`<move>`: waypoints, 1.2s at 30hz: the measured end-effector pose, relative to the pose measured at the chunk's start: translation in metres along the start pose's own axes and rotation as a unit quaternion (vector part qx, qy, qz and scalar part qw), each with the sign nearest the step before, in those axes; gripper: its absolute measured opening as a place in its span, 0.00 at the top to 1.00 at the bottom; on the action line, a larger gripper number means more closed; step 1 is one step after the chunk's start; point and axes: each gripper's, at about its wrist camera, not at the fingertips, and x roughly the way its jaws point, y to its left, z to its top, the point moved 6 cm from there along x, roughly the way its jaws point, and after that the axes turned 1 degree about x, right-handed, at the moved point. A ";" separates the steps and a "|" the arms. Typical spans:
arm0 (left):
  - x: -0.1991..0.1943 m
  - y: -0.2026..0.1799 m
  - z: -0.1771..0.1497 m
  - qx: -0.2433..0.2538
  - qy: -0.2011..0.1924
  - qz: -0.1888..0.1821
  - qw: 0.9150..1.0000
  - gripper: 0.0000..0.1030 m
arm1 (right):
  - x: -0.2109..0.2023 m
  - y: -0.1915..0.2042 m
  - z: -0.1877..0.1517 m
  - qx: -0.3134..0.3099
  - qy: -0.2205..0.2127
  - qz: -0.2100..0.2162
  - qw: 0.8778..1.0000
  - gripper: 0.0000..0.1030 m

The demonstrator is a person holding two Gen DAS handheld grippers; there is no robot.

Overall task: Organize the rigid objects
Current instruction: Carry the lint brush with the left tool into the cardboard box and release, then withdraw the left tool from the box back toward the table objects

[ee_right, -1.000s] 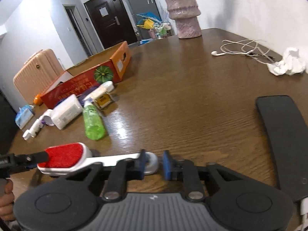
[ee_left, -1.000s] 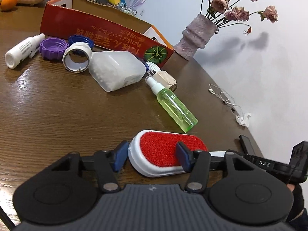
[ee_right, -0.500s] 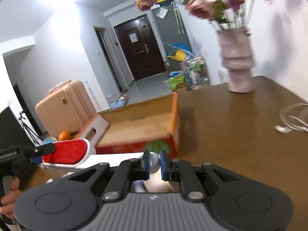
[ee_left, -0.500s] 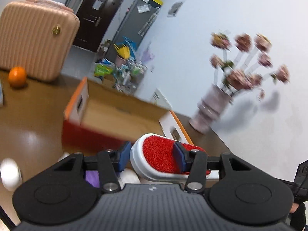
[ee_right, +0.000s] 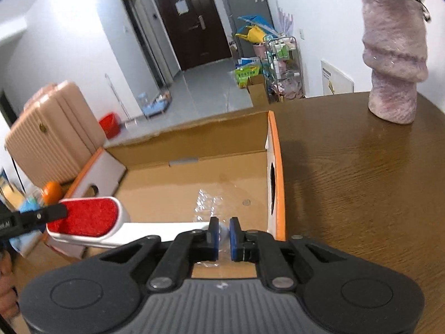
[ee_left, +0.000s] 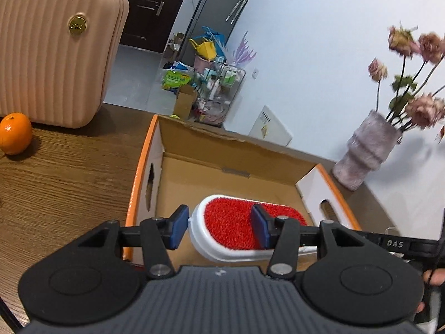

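Lint brush (ee_left: 236, 229) over open box (ee_left: 144, 167), two-handed carry.
Left gripper (ee_left: 219, 226) clamps the head, right gripper (ee_right: 223, 235) the handle tip; lower level, release together.

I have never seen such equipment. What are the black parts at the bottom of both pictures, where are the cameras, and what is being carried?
No robot here: a person holds one hand-held gripper in each hand, and a camera on each looks forward along its two blue-padded fingers. One picture is from the left gripper, the other from the right gripper. Together they carry a lint brush: the left grips its red head, the right is shut on its white handle end. It hangs over an open cardboard box on a wooden table. An orange, a pink suitcase and a vase also stand there.
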 end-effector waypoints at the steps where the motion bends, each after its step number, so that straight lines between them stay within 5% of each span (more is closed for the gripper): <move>1: 0.003 0.000 -0.003 0.008 0.006 0.003 1.000 0.51 | -0.001 0.003 -0.002 -0.015 0.001 -0.011 1.000 0.92; 8: -0.008 -0.004 -0.007 0.027 0.006 0.024 0.999 0.51 | -0.005 0.018 -0.006 -0.071 0.000 -0.048 0.996 0.92; 16: -0.114 -0.032 -0.028 0.099 -0.070 0.069 0.990 0.32 | -0.108 0.035 -0.023 -0.100 -0.082 -0.020 0.991 0.81; 25: -0.243 -0.057 -0.155 0.147 -0.152 0.109 0.971 0.11 | -0.232 0.052 -0.154 -0.148 -0.183 -0.006 0.972 0.36; 33: -0.298 -0.085 -0.254 0.179 -0.193 0.142 0.954 0.00 | -0.266 0.060 -0.256 -0.113 -0.213 -0.009 0.970 0.18; 36: -0.309 -0.092 -0.271 0.188 -0.186 0.132 0.955 0.00 | -0.278 0.060 -0.281 -0.114 -0.208 -0.001 0.972 0.14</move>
